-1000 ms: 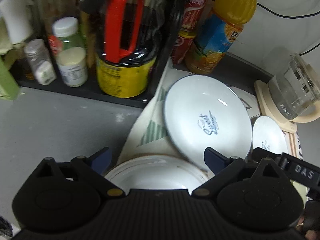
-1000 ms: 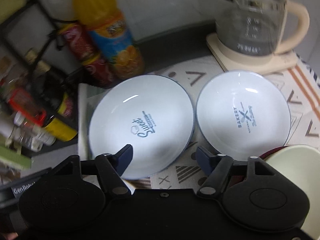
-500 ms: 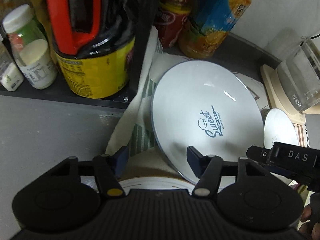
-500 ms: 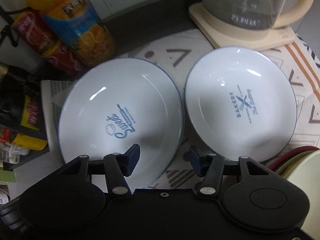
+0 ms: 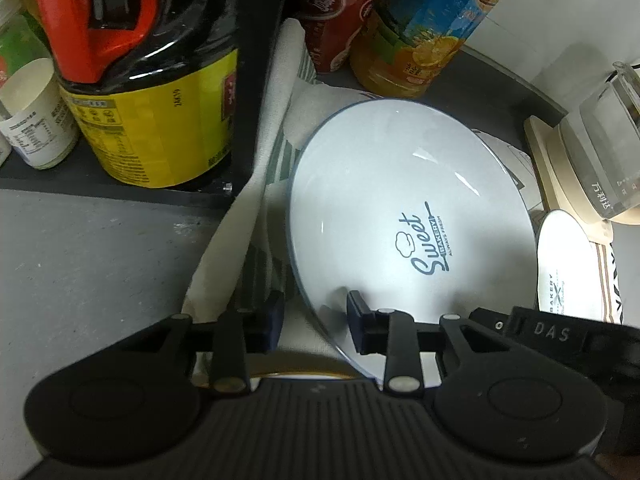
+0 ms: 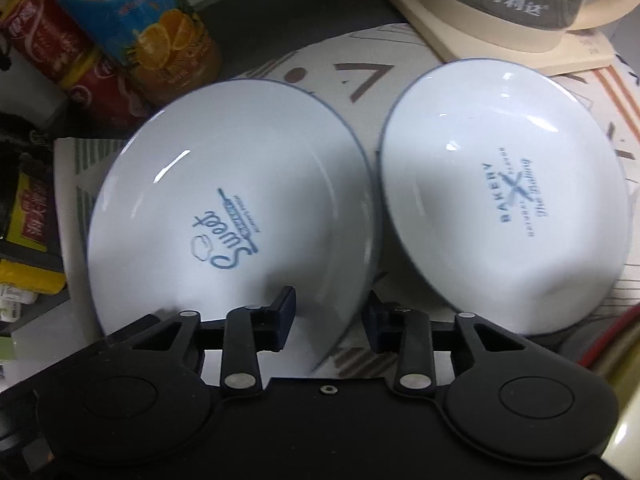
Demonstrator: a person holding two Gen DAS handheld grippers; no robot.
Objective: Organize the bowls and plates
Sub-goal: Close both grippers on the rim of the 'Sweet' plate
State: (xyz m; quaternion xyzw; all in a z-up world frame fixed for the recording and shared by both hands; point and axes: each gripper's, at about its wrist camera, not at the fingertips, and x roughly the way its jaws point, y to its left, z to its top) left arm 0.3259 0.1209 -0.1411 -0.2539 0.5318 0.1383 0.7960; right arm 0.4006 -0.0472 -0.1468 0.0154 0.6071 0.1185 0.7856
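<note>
A white blue-rimmed plate printed "Sweet" (image 5: 400, 208) (image 6: 224, 208) lies on a patterned cloth. A second white plate printed "Bakery" (image 6: 504, 200) (image 5: 568, 264) lies to its right. My left gripper (image 5: 314, 318) is open and straddles the near left rim of the Sweet plate. My right gripper (image 6: 332, 320) is open and straddles the same plate's near right rim. A gold-rimmed white dish (image 5: 296, 372) peeks out under the left gripper.
A black rack (image 5: 256, 80) with a soy sauce jug (image 5: 144, 80) and jars stands at the left. Red cans (image 6: 52, 52) and an orange juice bottle (image 6: 156, 28) stand behind. A glass kettle on a cream base (image 6: 512, 20) is at the back right. A cream bowl edge (image 6: 624, 400) is at the right.
Both grippers moved forward onto the Sweet plate, each jaw pair narrowing around its near rim. The gold-rimmed dish slid mostly out of the left view.
</note>
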